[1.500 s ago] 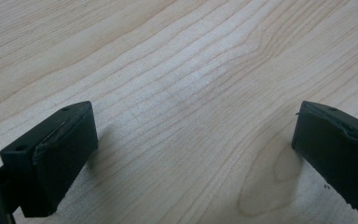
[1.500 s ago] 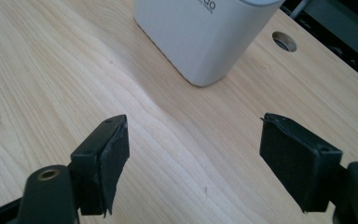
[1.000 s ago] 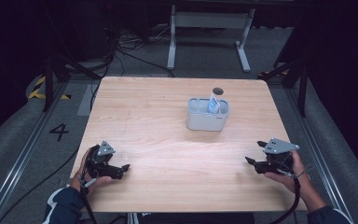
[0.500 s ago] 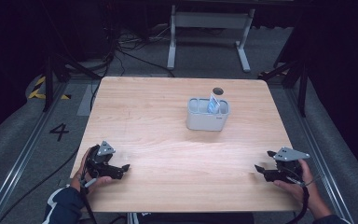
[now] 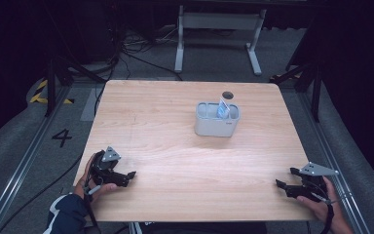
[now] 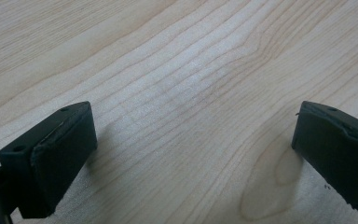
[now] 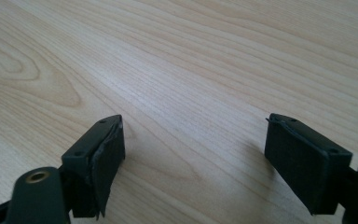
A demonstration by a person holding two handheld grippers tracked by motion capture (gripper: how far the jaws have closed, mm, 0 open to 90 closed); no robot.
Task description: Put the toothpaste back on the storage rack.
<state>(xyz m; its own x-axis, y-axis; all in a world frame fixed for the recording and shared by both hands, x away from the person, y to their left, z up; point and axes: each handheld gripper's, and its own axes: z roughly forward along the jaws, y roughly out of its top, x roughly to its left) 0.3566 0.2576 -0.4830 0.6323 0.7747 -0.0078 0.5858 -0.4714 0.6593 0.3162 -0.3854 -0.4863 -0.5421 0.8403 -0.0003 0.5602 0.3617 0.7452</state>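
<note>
Resting low over the near corners of the bench [image 5: 175,146], the 2 hand-held grippers are seen with nothing between their jaws. The left hand-held gripper [image 5: 129,175] is held wide open over bare wood at the near left, and the right hand-held gripper [image 5: 279,184], at the near right edge, has just been opened further, also with bare wood alone between its pads.

The nearest thing is the grey 2-compartment holder [image 5: 216,126], placed right of centre toward the far side, well apart from both grippers. A small blue-and-white packet [image 5: 223,108] is stood upright in its right compartment; the left compartment appears empty.

The holder is judged to be light, rigid plastic with smooth walls that could slip on the wood, so a rim wall is best pinched. The packet is judged thin, light and easily crumpled; its exposed top edge is the place to be gripped, gently.
</note>
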